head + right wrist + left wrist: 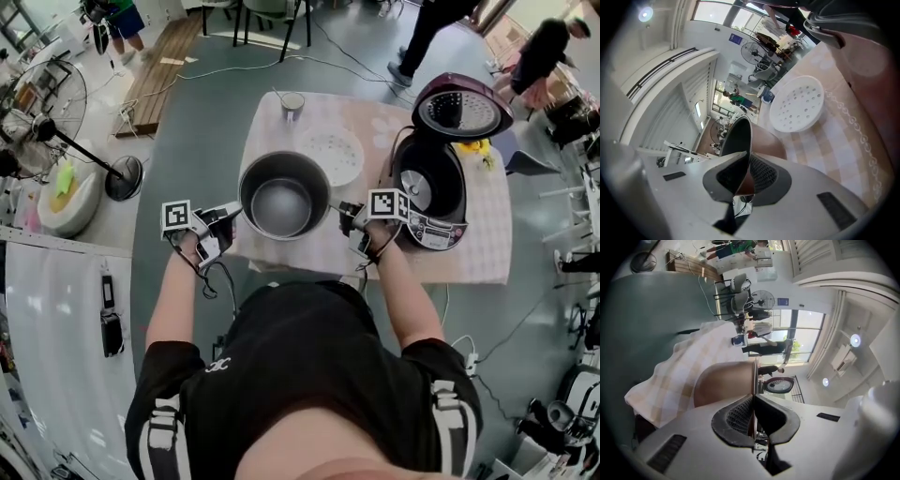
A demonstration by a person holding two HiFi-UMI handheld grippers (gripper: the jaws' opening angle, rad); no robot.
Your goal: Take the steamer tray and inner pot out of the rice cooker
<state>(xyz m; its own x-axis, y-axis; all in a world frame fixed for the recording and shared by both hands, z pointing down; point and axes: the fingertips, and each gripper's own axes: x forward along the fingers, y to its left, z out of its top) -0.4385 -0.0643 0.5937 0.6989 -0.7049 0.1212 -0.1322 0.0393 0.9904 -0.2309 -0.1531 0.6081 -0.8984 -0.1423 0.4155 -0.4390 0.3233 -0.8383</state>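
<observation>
The round grey metal inner pot (pixel 282 199), judged rigid, smooth-walled and fairly heavy, is gripped by its thin rim at opposite sides, left gripper (pixel 753 399) and right gripper (pixel 745 157) both clamped on it, over the checked tablecloth (pixel 469 248) beside the open maroon rice cooker (pixel 433 228).

The desk (pixel 483 234) is covered by a checked cloth (pixel 843 154). Items on the cloth:
- A white perforated steamer tray (pixel 333 155), beyond the right tool (pixel 344 215).
- A small metal cup (pixel 292 103), farther out, past the tray.
- The rice cooker (pixel 433 183), lid raised, just right of the right tool.

The inner pot (pixel 284 195) sits between the left tool (pixel 233 215) and the right tool, both clamped on its rim. Whether it touches the cloth cannot be determined.
</observation>
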